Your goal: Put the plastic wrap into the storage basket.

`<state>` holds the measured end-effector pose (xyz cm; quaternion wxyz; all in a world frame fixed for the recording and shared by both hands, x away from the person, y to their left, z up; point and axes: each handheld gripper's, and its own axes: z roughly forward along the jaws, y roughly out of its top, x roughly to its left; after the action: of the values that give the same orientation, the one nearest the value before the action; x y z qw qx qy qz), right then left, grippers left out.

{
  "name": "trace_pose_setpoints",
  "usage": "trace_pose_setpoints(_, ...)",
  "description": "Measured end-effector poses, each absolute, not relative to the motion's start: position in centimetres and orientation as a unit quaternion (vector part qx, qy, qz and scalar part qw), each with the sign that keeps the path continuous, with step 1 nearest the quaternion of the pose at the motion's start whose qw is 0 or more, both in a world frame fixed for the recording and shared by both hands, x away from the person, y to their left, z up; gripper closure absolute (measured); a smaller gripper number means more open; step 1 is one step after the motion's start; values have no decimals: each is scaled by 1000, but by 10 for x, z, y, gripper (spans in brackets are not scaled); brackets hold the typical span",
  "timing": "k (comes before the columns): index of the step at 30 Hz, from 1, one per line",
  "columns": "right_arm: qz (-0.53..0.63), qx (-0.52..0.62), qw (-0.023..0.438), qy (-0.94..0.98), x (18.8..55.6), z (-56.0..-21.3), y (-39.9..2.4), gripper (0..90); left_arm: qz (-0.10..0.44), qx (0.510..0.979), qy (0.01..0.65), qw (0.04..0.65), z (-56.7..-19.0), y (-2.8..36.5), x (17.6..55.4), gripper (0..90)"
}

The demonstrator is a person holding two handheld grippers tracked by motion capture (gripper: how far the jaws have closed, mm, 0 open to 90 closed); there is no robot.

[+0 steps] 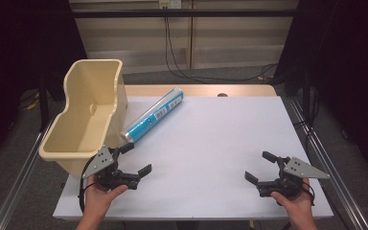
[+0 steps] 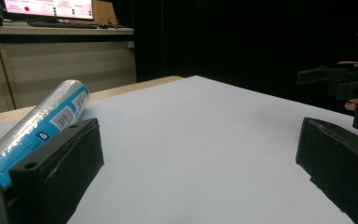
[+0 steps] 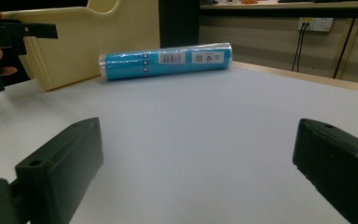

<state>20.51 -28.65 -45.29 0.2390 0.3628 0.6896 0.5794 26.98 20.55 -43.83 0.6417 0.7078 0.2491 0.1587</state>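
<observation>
Nearest the left gripper (image 1: 135, 157), a blue roll (image 1: 152, 120) wrapped in clear film lay on its side on the white table (image 1: 211, 158), running diagonally from a near-left end to a far-right end close to the table's far edge. Its label with a barcode faced up and toward the right. In the left gripper view the roll (image 2: 37, 130) showed just behind that gripper's left jaw, and whether the two touched could not be told. Nothing stood between the jaws there — they were spread wide apart over bare table.

Just left of the roll sat a cream plastic bin (image 1: 87, 115), open at the top, with its far end taller than its near end. It hung partly over the table's left edge. The right gripper view showed the roll (image 3: 165, 60) lying just beside the bin (image 3: 88, 42), its left end close to the bin's wall; contact could not be judged.

The left gripper, held in the person's left hand (image 1: 101, 194), sat at the near-left of the table just beside the bin's near corner. The right gripper (image 1: 261, 166) was held in the person's right hand (image 1: 294, 201) at the near-right, well apart from the roll and the bin. Its jaws were also spread wide, holding nothing, with open table between them.

Beyond the table's far edge, black cables (image 1: 182, 62) hung down a pale wall panel to the floor.
</observation>
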Motion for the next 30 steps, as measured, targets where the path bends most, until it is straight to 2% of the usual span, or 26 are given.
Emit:
trace_pose_setpoints(15,576,360,237,695,207,-454,-285,15,169,716,259,626,-437,194,280,9)
trace_pose_setpoints(30,575,357,236,697,207,-454,-284,15,166,718,290,611,-433,175,315,18)
